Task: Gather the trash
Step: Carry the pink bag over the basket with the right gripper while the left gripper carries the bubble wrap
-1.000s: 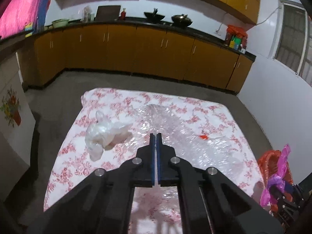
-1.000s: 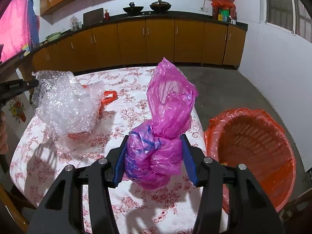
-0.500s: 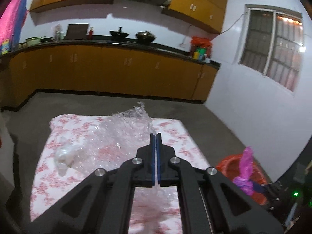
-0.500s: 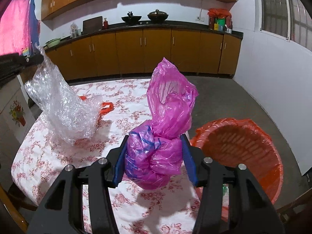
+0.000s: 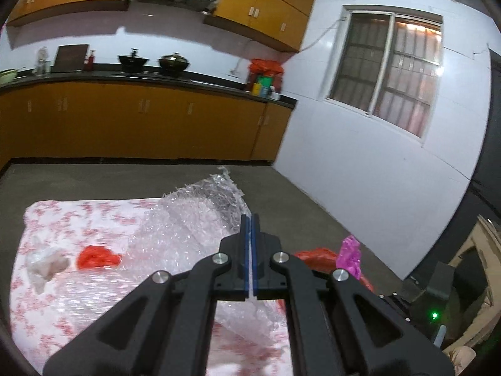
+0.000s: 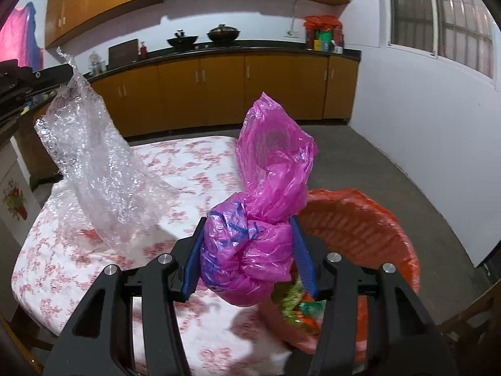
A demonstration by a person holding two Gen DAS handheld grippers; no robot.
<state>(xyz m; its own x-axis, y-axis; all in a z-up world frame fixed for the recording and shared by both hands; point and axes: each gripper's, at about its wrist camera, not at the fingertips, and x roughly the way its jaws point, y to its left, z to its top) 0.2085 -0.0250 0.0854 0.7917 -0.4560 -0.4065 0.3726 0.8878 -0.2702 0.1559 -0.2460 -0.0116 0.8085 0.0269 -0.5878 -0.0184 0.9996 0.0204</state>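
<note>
Right gripper clamps our knotted pink bag, the orange bin just ahead-right for the drop. Left gripper is pinched tight on the bubble wrap, lifting it clear of the table.

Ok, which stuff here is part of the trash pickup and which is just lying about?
Trash job: pink bag in right claw; bubble wrap in left claw; orange basket; red scrap; white wad.

Lying about: woks; counter containers.
</note>
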